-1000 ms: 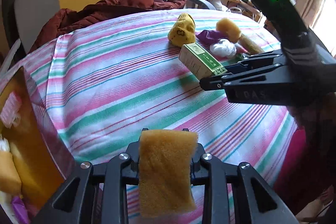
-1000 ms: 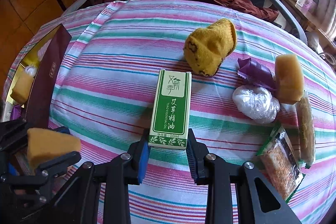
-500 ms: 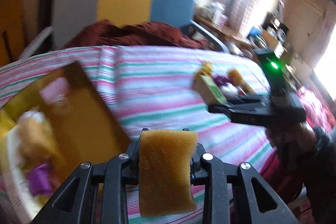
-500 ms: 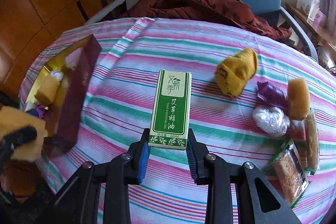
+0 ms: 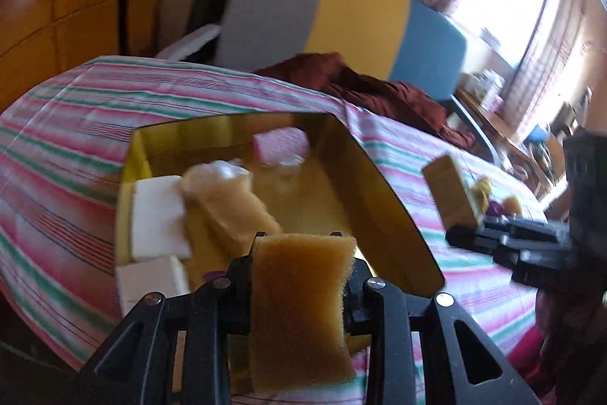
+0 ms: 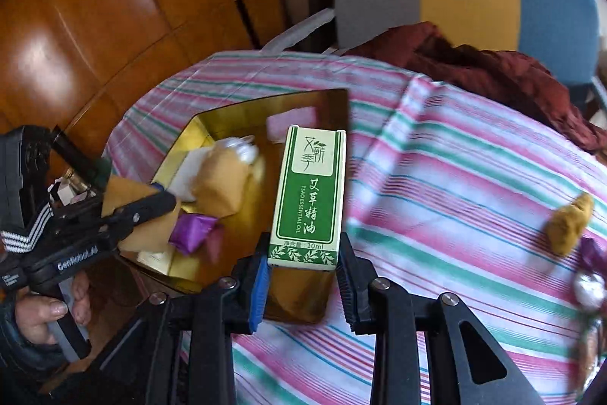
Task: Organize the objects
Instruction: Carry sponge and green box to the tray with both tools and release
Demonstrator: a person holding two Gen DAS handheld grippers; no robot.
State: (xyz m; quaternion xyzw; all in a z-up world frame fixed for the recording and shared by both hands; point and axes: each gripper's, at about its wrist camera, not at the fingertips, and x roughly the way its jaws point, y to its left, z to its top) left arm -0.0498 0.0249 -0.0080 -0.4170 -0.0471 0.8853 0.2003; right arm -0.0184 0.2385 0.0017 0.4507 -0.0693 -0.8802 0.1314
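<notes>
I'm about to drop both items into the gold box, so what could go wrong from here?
1. The gold-lined box is already crowded with sponges and white blocks, so the tan sponge in the left gripper may perch on the pile.
2. The right gripper pinches only the bottom of the green-and-white essential oil carton; it might pivot.

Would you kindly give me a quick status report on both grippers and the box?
Left gripper shut on sponge, over gold box. Right gripper shut on green carton, near box's edge. Box already crowded; nothing blocking above.
</notes>
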